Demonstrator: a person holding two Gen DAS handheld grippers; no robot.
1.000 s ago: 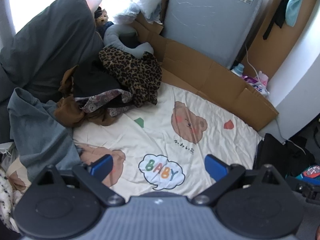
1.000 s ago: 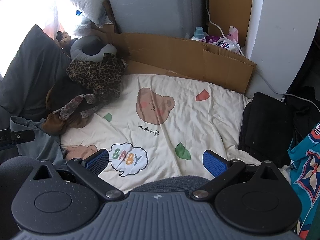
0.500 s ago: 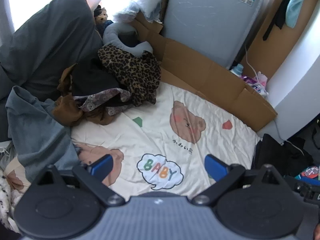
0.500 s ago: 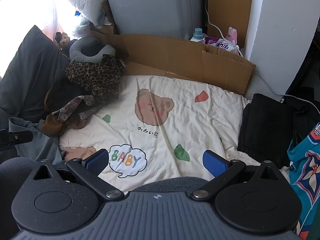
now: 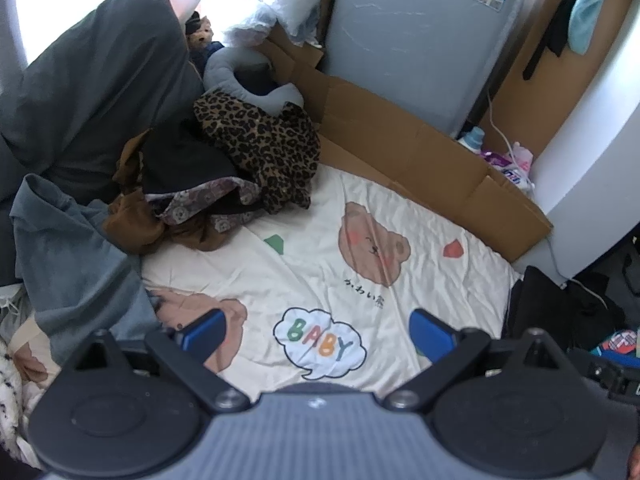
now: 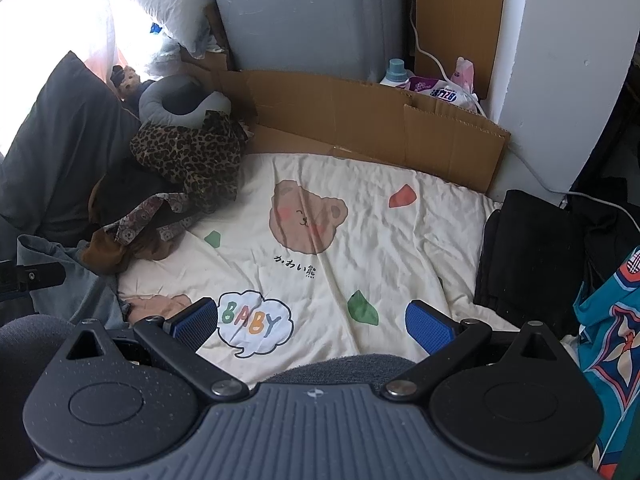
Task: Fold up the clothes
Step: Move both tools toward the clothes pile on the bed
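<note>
Both sets of jaws are spread wide and empty: your left gripper (image 5: pixel 314 330) and right gripper (image 6: pixel 311 320) hover above the bear-print blanket (image 5: pixel 360 280), apparently kept bare as the folding surface. Working left to right: the grey garment (image 5: pixel 68 264) slumps at the blanket's left edge, then the unfolded clothes pile (image 5: pixel 224 176) with the leopard-print piece (image 5: pixel 260 140) on top, likely your next pick. Far right, the black folded stack (image 6: pixel 528 256) sits on the blanket's edge, seemingly parked clear as finished work.
</note>
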